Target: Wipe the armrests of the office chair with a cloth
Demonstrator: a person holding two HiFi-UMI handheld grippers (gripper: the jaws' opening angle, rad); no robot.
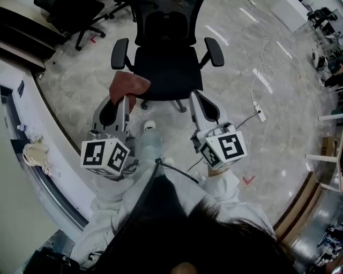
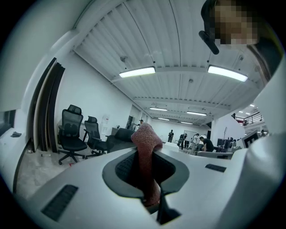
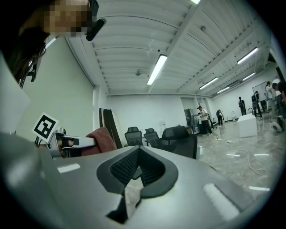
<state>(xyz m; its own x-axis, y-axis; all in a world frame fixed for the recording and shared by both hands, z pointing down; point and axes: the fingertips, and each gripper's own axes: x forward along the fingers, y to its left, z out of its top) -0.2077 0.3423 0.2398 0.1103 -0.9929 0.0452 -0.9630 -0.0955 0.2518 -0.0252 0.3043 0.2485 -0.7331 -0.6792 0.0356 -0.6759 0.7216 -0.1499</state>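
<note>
While the person stands facing a black chair (image 1: 166,64), the head view shows both grippers held out toward its near edge. The left gripper (image 1: 125,99) pinches a reddish-brown cloth (image 1: 128,85), which overlaps the seat's near left corner, just short of the left armrest (image 1: 119,53). The right gripper (image 1: 195,97) points at the seat's near right corner, near of the right armrest (image 1: 214,52). A white cable (image 1: 262,59) snakes across the floor at right to a power strip (image 1: 260,113). Another chair (image 1: 80,16) stands far left.

Seen from the left gripper view, the jaws are clamped on the cloth (image 2: 145,138), which stands up between them and blocks the middle of the room. Two chairs (image 2: 71,132) sit at left; people (image 2: 196,141) stand far off.

From the right gripper view, the jaws are drawn together to a slit, holding nothing. The left gripper (image 3: 87,143) and cloth (image 3: 102,139) show at left, the chair (image 3: 181,138) ahead, more people (image 3: 203,120) far right.
</note>
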